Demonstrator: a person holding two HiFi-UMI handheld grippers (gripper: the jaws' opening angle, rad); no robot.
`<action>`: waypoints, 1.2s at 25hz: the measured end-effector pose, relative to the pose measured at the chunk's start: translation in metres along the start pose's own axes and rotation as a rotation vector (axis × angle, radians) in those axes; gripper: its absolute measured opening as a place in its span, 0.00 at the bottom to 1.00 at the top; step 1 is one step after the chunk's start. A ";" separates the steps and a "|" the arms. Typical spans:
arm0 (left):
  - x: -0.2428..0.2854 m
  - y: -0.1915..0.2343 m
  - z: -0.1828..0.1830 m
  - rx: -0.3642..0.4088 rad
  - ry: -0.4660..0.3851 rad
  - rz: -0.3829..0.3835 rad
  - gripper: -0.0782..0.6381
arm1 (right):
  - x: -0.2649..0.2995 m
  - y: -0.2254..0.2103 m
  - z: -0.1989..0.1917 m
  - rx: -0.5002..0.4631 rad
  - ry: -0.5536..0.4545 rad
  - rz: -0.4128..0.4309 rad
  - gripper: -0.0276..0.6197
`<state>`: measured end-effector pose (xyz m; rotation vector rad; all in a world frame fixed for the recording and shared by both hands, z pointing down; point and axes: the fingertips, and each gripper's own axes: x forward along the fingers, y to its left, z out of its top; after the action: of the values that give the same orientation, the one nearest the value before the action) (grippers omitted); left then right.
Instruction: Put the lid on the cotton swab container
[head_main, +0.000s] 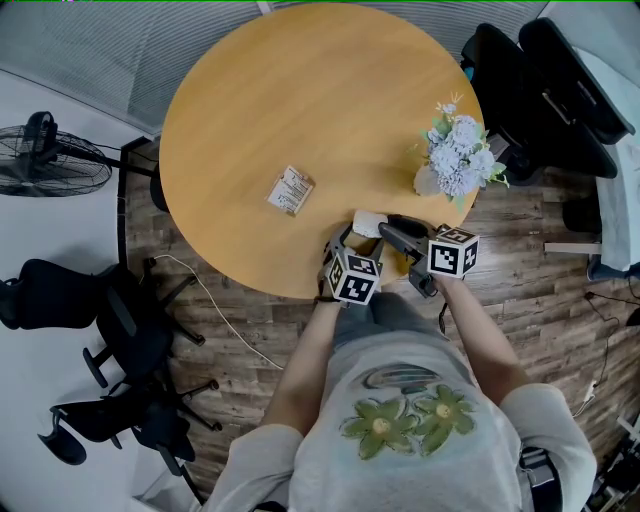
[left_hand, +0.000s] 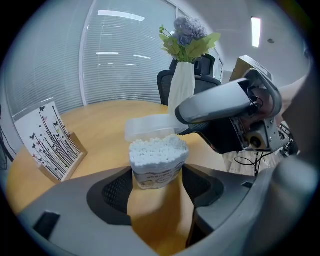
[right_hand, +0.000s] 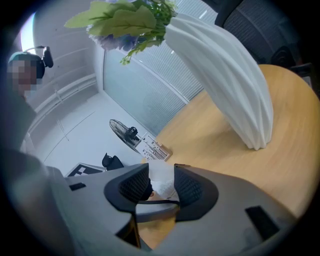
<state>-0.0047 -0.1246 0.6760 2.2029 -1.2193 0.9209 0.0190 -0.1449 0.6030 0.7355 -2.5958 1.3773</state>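
Left gripper (left_hand: 157, 176) has its fingers (left_hand: 116, 192) clamped on the little clear tub packed with white cotton swabs (left_hand: 157, 160), at the near edge of the round wooden counter (head_main: 300, 110). Right gripper (right_hand: 161, 186) fingers (right_hand: 192, 190) are pinching the clear plastic lid (left_hand: 147, 127), tilted just over the tub's far side, not seated yet. White ribbed vase (left_hand: 182, 85) sits behind.

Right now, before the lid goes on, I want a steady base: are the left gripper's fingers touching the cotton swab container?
Touching. The left gripper view shows both fingers pressed against the cotton swab container, no gap on either side.
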 end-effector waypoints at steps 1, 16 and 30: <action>0.000 0.000 0.000 0.001 0.000 0.000 0.54 | 0.000 0.000 0.000 0.001 -0.001 0.000 0.29; 0.002 0.001 0.001 0.015 0.011 0.004 0.54 | 0.001 0.000 -0.003 -0.041 0.031 -0.027 0.29; 0.004 0.003 -0.002 0.040 0.028 0.020 0.52 | 0.001 -0.003 -0.012 -0.090 0.071 -0.064 0.29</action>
<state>-0.0065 -0.1266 0.6802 2.2052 -1.2221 0.9882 0.0176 -0.1366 0.6124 0.7363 -2.5381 1.2366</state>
